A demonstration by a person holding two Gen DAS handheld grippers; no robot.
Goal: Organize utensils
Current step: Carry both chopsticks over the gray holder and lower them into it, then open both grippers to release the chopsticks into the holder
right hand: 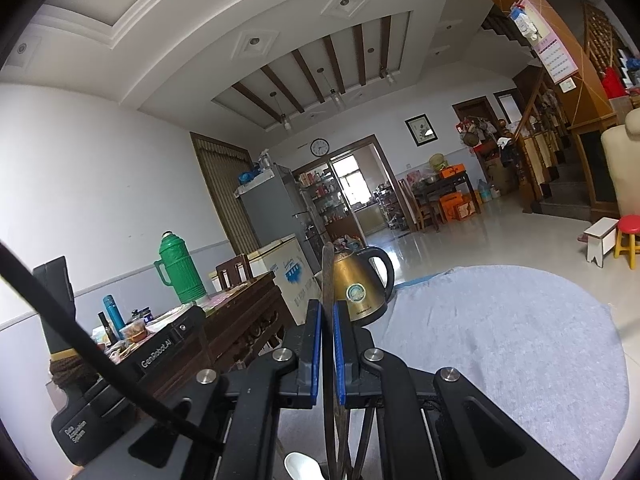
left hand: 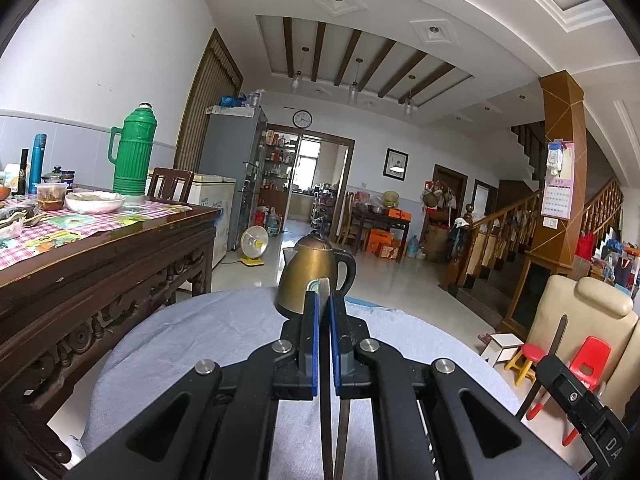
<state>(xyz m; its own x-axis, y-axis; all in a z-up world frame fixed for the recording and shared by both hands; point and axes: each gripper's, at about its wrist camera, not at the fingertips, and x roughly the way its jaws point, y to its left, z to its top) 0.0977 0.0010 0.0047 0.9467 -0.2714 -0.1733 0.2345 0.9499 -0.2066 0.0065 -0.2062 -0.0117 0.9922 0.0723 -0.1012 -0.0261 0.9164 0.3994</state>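
Each gripper is clamping a thin, flat utensil. The left gripper (left hand: 324, 308) is pinching a dark blade-like utensil (left hand: 323, 292) between its blue pads (left hand: 316, 344), the tip sticking up just past the fingertips and the rest running down out of the bottom of the left view. The right gripper (right hand: 328, 316) is squeezing a second long metal strip (right hand: 328, 276), which is rising well above its blue pads (right hand: 317, 344); what kind of utensil either one is cannot be told. Below the right jaws, a white spoon (right hand: 302, 466) is lying at the bottom edge of the right view, next to some dark thin sticks (right hand: 362, 440).

Both grippers are hovering over a round table under a pale grey cloth (left hand: 208, 332). A brass-coloured kettle (left hand: 316, 276) with a black handle is standing on the far side of the cloth, straight ahead of both tools.

To the left, a dark carved wooden table (left hand: 100, 264) is carrying a checked cover, a green thermos (left hand: 134, 152), a blue flask (left hand: 37, 162), a white bowl (left hand: 95, 201) and a tub of food (left hand: 50, 195). Further back, a grey fridge (left hand: 232, 160) and a wall clock (left hand: 302, 119) are showing.
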